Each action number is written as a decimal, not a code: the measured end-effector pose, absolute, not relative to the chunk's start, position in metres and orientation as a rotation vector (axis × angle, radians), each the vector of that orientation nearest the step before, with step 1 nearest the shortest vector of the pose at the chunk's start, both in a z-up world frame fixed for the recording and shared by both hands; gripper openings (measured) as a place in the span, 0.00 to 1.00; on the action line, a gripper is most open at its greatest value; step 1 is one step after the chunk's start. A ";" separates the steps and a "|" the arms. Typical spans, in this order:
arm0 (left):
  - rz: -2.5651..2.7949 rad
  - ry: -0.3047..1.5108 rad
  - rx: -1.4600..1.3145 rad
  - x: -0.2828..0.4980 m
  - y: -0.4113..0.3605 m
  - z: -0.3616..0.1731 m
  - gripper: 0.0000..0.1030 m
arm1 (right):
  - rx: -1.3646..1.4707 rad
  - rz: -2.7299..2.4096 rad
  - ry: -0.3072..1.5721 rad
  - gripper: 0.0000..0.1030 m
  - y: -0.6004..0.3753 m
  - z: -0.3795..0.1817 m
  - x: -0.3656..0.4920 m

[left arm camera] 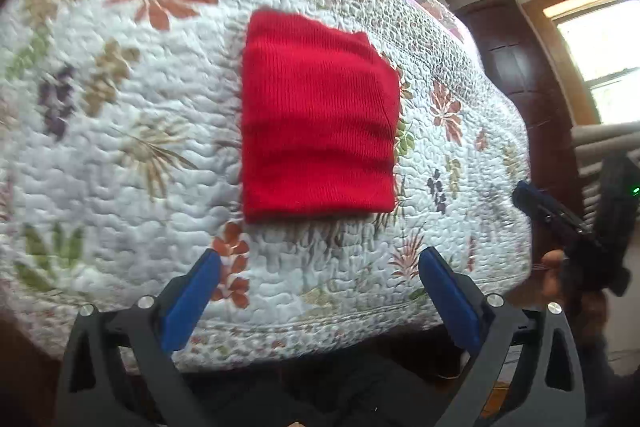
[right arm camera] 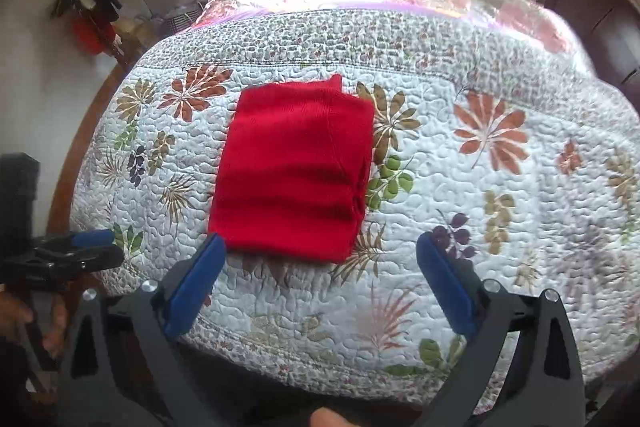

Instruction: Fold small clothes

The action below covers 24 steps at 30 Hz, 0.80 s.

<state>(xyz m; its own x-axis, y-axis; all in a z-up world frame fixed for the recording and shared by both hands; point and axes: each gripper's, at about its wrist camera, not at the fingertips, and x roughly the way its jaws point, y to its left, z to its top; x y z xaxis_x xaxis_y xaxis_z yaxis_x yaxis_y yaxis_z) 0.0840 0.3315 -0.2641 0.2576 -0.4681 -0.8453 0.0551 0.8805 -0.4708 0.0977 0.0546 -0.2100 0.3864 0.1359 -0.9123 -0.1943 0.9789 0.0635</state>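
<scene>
We keep the left gripper [left arm camera: 320,263] and the right gripper [right arm camera: 318,251] wide apart and empty, just before the red knit garment [right arm camera: 292,167] folded on the quilt [right arm camera: 480,211], so we should only press its loose far corner flat

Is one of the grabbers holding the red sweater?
No, the red sweater lies folded on the quilt, with both open grippers empty.

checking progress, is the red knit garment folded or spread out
Folded: the red knit garment lies as a compact rectangle on the floral quilt, layered edges showing along its right side.
</scene>
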 end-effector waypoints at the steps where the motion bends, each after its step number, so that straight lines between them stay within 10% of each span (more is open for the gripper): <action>1: -0.329 1.256 -0.361 0.075 0.333 -0.244 0.96 | -0.070 0.205 1.164 0.95 0.061 -0.195 0.089; 12: -0.270 1.107 -0.308 0.021 0.350 -0.103 0.96 | -0.024 0.115 1.034 0.97 0.074 -0.062 0.024; 24: -0.304 1.044 -0.298 0.010 0.339 -0.067 0.96 | -0.029 0.067 0.974 0.97 0.074 -0.030 0.008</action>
<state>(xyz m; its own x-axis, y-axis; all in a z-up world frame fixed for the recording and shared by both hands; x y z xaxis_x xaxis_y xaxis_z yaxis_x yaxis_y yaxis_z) 0.0096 0.3391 -0.0668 0.4693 -0.3833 -0.7955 0.1037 0.9185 -0.3815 0.0085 0.0738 -0.0301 0.5599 0.0433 -0.8274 -0.0698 0.9975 0.0050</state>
